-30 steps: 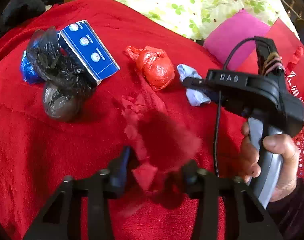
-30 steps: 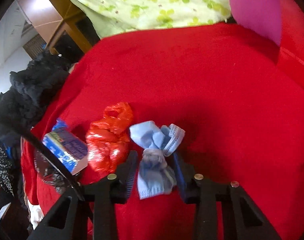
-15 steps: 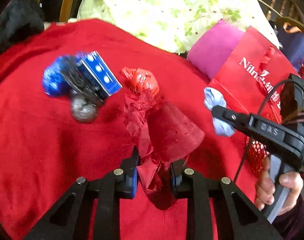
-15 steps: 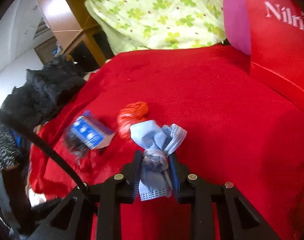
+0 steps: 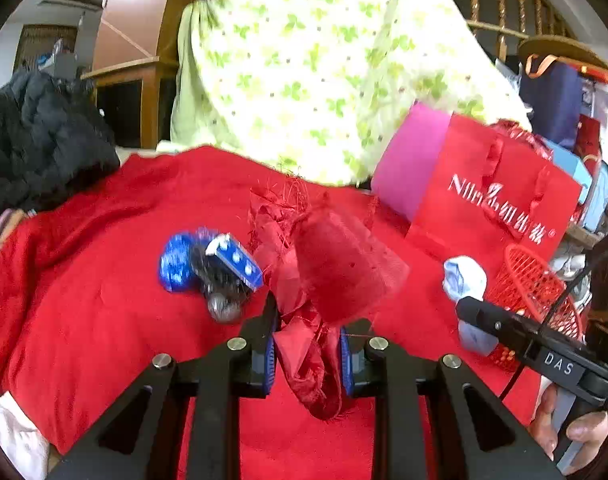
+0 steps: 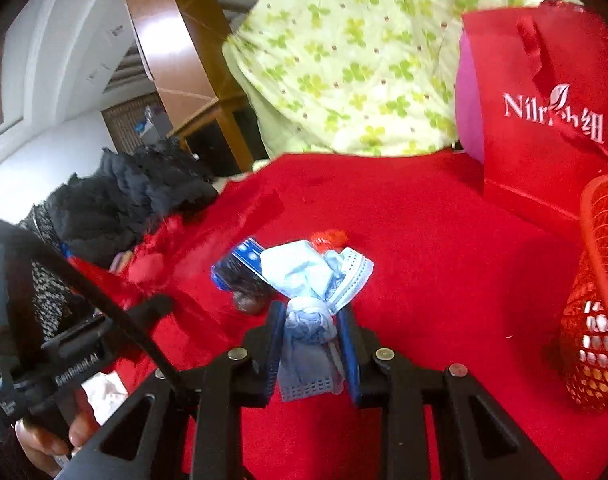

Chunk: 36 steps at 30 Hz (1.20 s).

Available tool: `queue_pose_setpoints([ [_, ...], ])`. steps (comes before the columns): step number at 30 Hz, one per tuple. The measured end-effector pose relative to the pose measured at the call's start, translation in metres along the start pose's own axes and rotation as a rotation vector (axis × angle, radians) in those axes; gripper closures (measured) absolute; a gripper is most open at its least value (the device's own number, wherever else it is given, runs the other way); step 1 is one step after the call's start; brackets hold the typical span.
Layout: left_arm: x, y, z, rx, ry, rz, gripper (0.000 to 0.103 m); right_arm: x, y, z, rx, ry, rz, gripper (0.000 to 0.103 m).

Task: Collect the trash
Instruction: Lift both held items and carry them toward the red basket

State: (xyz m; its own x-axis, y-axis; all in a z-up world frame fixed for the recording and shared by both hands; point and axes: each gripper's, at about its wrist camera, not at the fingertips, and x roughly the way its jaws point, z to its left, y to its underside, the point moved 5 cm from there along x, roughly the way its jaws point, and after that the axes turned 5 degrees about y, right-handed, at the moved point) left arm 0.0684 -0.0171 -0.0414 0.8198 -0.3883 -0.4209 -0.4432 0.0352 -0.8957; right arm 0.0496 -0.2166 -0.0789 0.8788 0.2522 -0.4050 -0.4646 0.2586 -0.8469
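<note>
My left gripper (image 5: 307,344) is shut on a crumpled red cloth scrap (image 5: 336,272), lifted above the red blanket (image 5: 83,300). My right gripper (image 6: 312,344) is shut on a bunched light-blue face mask (image 6: 312,280), also off the blanket; from the left wrist view that mask (image 5: 464,280) shows at the tip of the right gripper. A red mesh basket (image 6: 596,320) stands to the right, also visible in the left wrist view (image 5: 536,280). On the blanket lie a blue box (image 5: 235,260) with black bags (image 5: 219,288), and a red bag (image 6: 328,237) peeks out behind the mask.
A red paper gift bag (image 5: 492,200) and a pink cushion (image 5: 408,160) stand at the right. A green-patterned quilt (image 5: 304,80) is piled at the back. Dark clothing (image 5: 35,140) is heaped at the left. A hand (image 6: 51,440) holds the left gripper.
Both grippers closed on their pieces and rose off the blanket, the red scrap and the blue mask going up with them. The view swung toward the red basket and gift bag.
</note>
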Motion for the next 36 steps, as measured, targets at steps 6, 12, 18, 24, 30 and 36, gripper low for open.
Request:
queue_pose_setpoints([
  [6, -0.015, -0.013, -0.016, 0.024, 0.007, -0.054, 0.076, -0.03, -0.005, 0.007, 0.018, -0.002, -0.051, 0.075],
  [12, -0.029, -0.016, -0.02, 0.034, 0.006, -0.086, 0.076, -0.049, -0.01, 0.011, 0.035, -0.016, -0.089, 0.075],
  [18, -0.036, -0.015, -0.025, 0.038, 0.005, -0.095, 0.076, -0.055, -0.007, 0.017, 0.025, -0.022, -0.096, 0.075],
  [24, -0.039, -0.015, -0.027, 0.047, 0.013, -0.106, 0.076, -0.063, -0.008, 0.013, 0.039, -0.028, -0.117, 0.075],
  [30, -0.04, -0.016, -0.027, 0.05, 0.017, -0.108, 0.076, -0.07, -0.011, 0.007, 0.052, -0.034, -0.139, 0.075],
  [36, -0.042, -0.018, -0.032, 0.061, 0.023, -0.109, 0.076, -0.076, -0.013, 0.007, 0.049, -0.038, -0.155, 0.075],
])
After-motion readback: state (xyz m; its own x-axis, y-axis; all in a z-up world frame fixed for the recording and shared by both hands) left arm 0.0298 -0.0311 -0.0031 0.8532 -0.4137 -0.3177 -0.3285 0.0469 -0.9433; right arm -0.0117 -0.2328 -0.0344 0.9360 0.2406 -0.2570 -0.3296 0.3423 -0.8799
